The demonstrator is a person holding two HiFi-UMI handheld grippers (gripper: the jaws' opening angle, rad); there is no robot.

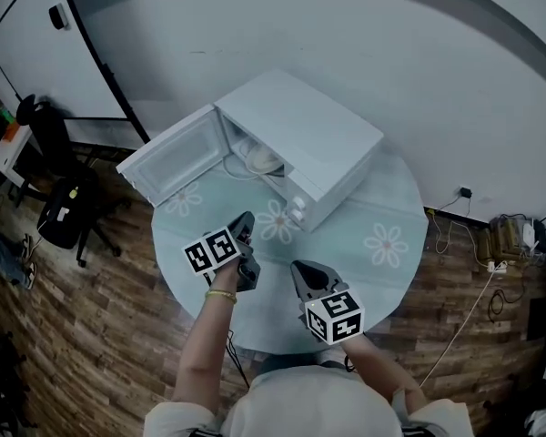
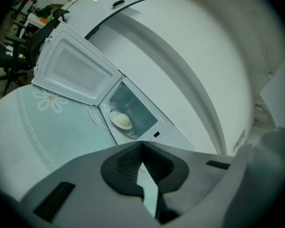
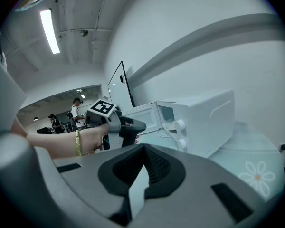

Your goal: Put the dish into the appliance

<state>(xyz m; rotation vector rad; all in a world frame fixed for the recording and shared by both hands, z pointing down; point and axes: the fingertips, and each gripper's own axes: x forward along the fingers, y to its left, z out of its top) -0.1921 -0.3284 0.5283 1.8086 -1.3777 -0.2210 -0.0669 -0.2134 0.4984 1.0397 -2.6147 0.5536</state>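
A white microwave stands on the round table with its door swung open to the left. A pale dish with a rounded lump on it sits inside the cavity, and it also shows in the left gripper view as the dish. My left gripper hovers over the table in front of the open cavity, apart from it, its jaws shut on nothing. My right gripper hangs nearer the table's front edge, also shut and empty. It looks past the left gripper at the microwave.
The tablecloth is pale teal with flower prints. A thin cord lies by the microwave's front. Black office chairs stand at the left, and cables and a wall socket at the right. People stand far off in the room.
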